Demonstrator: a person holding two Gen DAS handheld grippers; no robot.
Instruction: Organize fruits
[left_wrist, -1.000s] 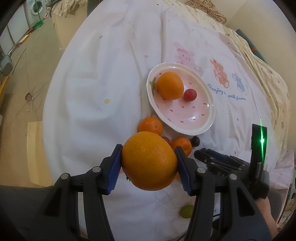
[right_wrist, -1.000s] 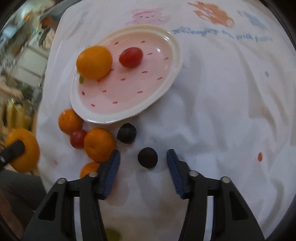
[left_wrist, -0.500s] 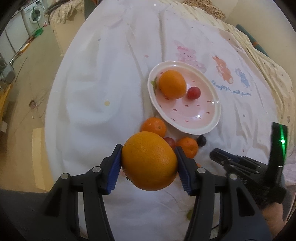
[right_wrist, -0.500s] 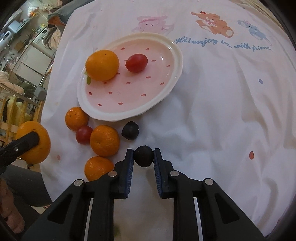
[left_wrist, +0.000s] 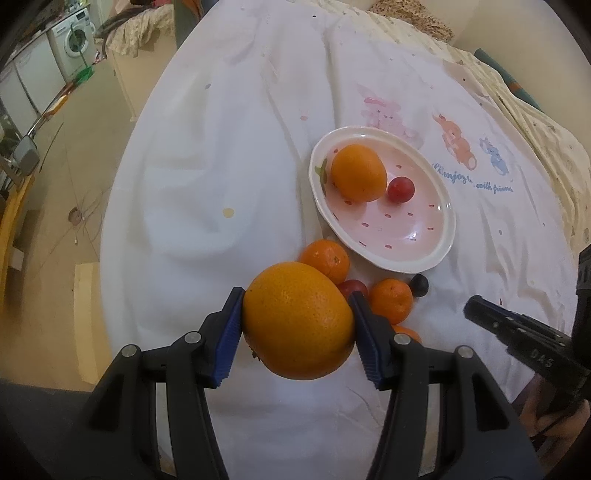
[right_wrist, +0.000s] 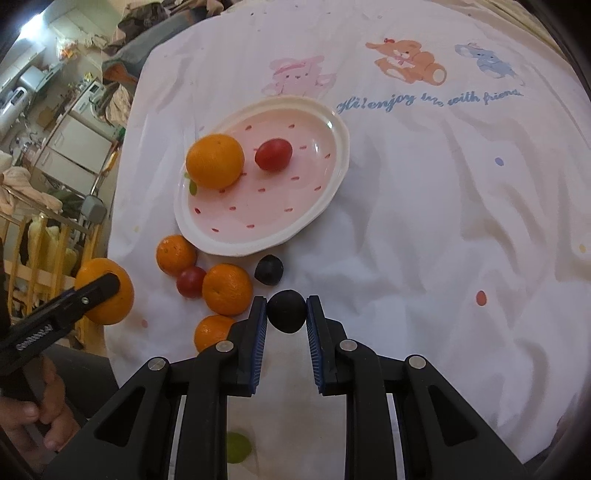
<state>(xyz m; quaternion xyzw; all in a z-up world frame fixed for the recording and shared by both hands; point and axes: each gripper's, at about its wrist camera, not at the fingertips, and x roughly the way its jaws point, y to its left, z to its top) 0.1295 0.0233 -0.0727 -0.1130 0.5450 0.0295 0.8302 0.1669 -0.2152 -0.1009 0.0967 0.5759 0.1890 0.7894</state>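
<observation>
My left gripper (left_wrist: 297, 321) is shut on a large orange (left_wrist: 297, 321), held above the near edge of the white cloth; the same orange (right_wrist: 107, 291) shows at the left of the right wrist view. My right gripper (right_wrist: 286, 312) is shut on a dark grape (right_wrist: 286, 310), lifted just off the cloth. A pink oval plate (right_wrist: 314, 206) (left_wrist: 424, 254) holds an orange (right_wrist: 215, 160) and a red grape (right_wrist: 273, 154). Beside the plate's near rim lie three mandarins (right_wrist: 176, 254), (right_wrist: 226, 288), (right_wrist: 212, 330), a red grape (right_wrist: 190, 282) and a second dark grape (right_wrist: 269, 270).
A green grape (right_wrist: 238, 447) lies on the cloth under my right gripper. The cloth (left_wrist: 221, 147) has printed bears and lettering on its far side. The table's edge drops to the floor (left_wrist: 55, 203) on the left, with a washing machine (left_wrist: 72, 40) beyond.
My right gripper shut on the dark grape and lifted it off the cloth. The left gripper kept holding the large orange in about the same place.
</observation>
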